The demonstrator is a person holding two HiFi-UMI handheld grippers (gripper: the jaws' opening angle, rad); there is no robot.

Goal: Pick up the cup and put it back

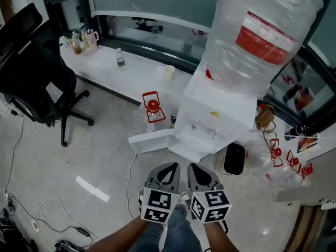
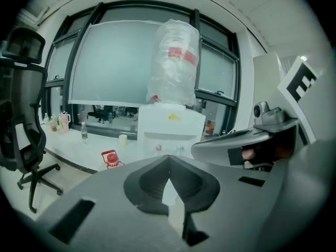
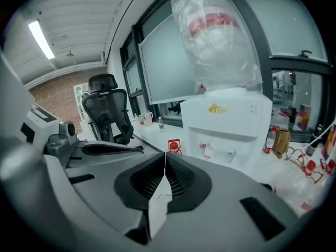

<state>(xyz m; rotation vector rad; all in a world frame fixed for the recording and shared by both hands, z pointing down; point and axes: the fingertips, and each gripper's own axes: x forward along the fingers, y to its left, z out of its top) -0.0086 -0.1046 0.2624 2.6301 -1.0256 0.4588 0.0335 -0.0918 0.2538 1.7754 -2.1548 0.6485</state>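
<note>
While left tool (image 1: 167, 172) and right tool (image 1: 198, 173) are sitting shut, empty, well apart from cup (image 1: 169, 72) at tabletop (image 1: 137, 63) end: probably needing one opening wide, approaching level.

No wording can be read anywhere. The red label (image 1: 268, 38) on the bottle (image 1: 252, 14) carries white print, too small and blurred to make out. A yellow mark (image 1: 215, 115) on the dispenser (image 1: 210, 125) is likewise illegible. The cubes (image 1: 159, 206) on the left gripper (image 1: 167, 168) and right gripper (image 1: 197, 169) bear black-and-white square markers, no letters or numbers.
</note>
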